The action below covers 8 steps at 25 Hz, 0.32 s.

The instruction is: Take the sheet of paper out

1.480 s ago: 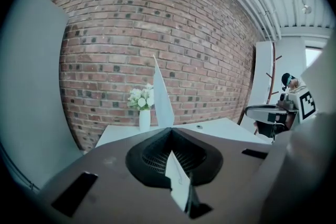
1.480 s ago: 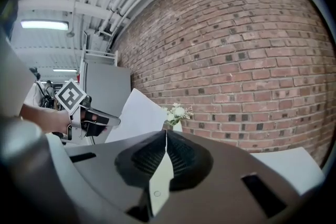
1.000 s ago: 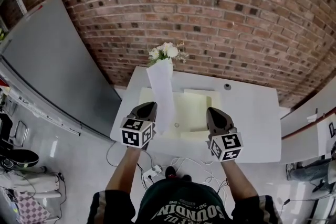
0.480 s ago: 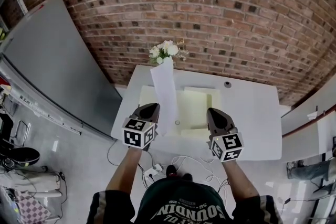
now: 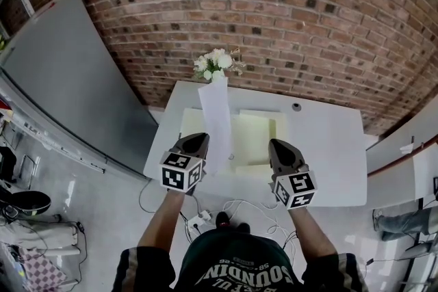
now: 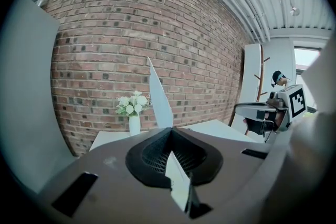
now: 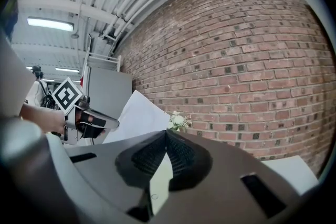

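Observation:
My left gripper (image 5: pixel 198 139) is shut on the lower edge of a white sheet of paper (image 5: pixel 215 113). The sheet stands up in the air, above the left part of an open pale yellow folder (image 5: pixel 254 135) lying on the white table (image 5: pixel 328 147). In the left gripper view the paper (image 6: pixel 160 99) rises from the closed tips of this gripper (image 6: pixel 170 129). My right gripper (image 5: pixel 277 145) hovers over the folder's near right edge, its jaws together with nothing in them. The right gripper view shows the sheet (image 7: pixel 139 115) and the left gripper (image 7: pixel 92 123) to the left of the right gripper (image 7: pixel 167 132).
A white vase of flowers (image 5: pixel 215 66) stands at the table's far left edge against the brick wall. A small dark round object (image 5: pixel 295 107) sits at the far side. A grey panel (image 5: pixel 61 85) leans at the left. Cables and a power strip (image 5: pixel 200 220) lie on the floor.
The head view has shifted slightly. Both grippers and the held sheet keep their places.

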Available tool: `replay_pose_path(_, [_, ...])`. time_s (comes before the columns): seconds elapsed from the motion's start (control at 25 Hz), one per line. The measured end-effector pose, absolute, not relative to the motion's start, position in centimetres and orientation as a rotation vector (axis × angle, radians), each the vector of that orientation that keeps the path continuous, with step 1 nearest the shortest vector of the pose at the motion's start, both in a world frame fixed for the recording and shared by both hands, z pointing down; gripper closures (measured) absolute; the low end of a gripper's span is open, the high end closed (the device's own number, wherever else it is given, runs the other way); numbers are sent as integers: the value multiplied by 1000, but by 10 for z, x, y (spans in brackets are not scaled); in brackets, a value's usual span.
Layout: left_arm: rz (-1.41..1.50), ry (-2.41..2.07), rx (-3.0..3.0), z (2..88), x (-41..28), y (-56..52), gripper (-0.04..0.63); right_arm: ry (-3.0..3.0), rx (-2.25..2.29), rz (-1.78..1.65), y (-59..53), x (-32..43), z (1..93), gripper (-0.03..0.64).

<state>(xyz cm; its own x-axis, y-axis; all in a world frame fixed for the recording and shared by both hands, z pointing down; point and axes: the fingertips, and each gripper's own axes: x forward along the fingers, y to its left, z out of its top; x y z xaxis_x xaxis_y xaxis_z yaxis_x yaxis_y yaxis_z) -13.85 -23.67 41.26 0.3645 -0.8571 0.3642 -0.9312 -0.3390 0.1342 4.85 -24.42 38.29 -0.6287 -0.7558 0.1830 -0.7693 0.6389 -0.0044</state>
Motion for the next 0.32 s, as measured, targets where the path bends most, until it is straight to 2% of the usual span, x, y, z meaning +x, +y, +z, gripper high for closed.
replay_pose_path(0.32, [333,-1568,2310,418,-143,-241,584,-2689,1264,125,-250,43,386,548])
